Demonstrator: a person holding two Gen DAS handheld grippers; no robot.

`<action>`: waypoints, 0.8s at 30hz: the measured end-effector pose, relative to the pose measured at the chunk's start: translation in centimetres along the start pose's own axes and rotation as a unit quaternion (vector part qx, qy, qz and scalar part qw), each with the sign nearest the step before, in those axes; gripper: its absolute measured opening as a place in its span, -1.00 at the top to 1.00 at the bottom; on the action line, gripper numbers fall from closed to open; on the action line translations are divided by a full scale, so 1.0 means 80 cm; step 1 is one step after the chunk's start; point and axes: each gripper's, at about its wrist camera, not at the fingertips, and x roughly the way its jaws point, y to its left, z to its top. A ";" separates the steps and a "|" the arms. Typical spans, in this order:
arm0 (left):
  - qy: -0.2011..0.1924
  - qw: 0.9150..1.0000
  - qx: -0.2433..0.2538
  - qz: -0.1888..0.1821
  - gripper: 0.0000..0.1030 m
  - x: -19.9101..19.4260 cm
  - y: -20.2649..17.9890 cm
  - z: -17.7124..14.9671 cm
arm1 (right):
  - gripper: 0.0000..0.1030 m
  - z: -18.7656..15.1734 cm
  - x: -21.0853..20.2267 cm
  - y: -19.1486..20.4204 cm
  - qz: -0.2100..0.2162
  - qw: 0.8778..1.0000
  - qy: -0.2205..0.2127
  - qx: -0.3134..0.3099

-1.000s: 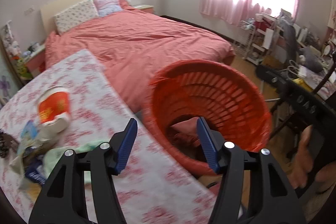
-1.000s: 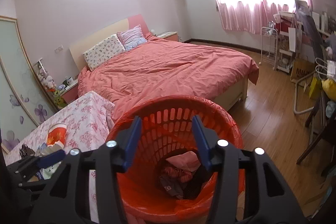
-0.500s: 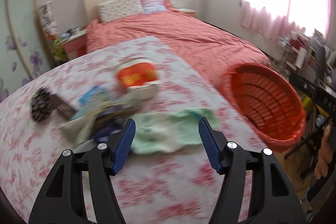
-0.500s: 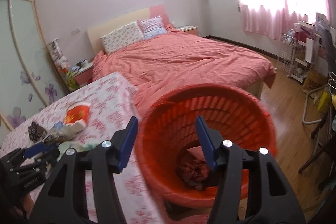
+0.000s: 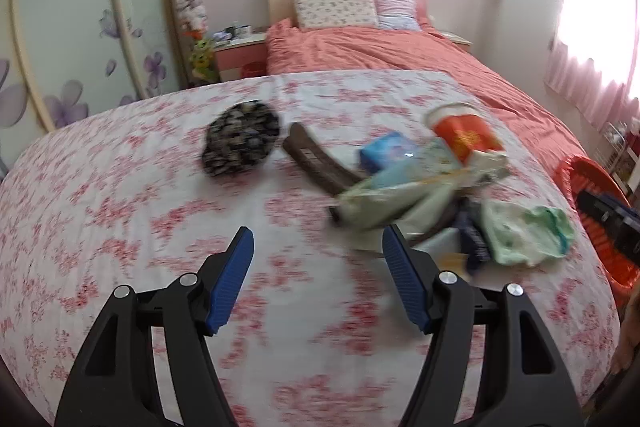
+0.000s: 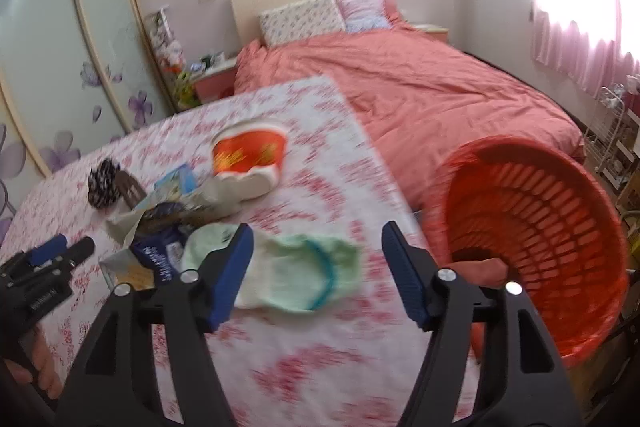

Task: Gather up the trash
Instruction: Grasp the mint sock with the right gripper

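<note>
Left gripper (image 5: 316,247) hangs over the floral tablecloth (image 5: 120,207) with its blue-padded jaws spread wide and nothing between them. Ahead of it and off to the right lies the trash pile: a pale green wrapper (image 5: 384,203) just beyond the right fingertip, a blue packet (image 5: 386,153) further on, and a red and white instant-noodle cup (image 5: 466,137) tipped on its side at the far end of the heap. A brown strip (image 5: 316,163) runs out from under the wrappers, ahead and a little right of centre. Ahead and slightly left, apart from the pile, sits a dark patterned pouch (image 5: 240,141). A mint green cloth (image 5: 524,235) lies to the right of the right finger, and at the far right edge the red basket (image 5: 580,183) peeks in.

Right gripper (image 6: 316,247) is also wide open and empty. The mint green cloth (image 6: 288,275) lies flat on the table directly between and just beyond its fingers. To the right, the red basket (image 6: 540,219) is tilted with its mouth toward the camera, some pinkish material (image 6: 484,267) visible inside. Ahead and left is the noodle cup (image 6: 250,151), with the wrappers (image 6: 160,223) nearer on the left. The left gripper (image 6: 52,255) shows at the left edge, held over the table. Both views are motion-blurred, so the labels are unreadable. A pink bed (image 6: 420,83) lies beyond the table.
</note>
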 end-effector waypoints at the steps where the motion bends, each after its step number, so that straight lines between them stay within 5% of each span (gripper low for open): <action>1: 0.001 1.000 -0.005 0.003 -0.30 0.001 0.009 0.000 | -0.37 -0.001 0.009 0.011 0.000 1.000 0.009 -0.006; 14: 0.012 0.999 -0.041 0.030 -0.41 0.028 0.073 0.005 | -0.80 -0.018 0.075 0.048 -0.037 0.994 0.094 -0.030; 18: 0.020 0.998 -0.047 0.032 -0.41 0.041 0.082 0.010 | -0.57 -0.021 0.074 0.051 -0.048 0.994 0.091 -0.036; 24: 0.026 0.998 -0.051 0.036 -0.42 0.060 0.086 0.028 | 0.05 -0.019 0.067 0.042 -0.054 0.995 0.080 -0.035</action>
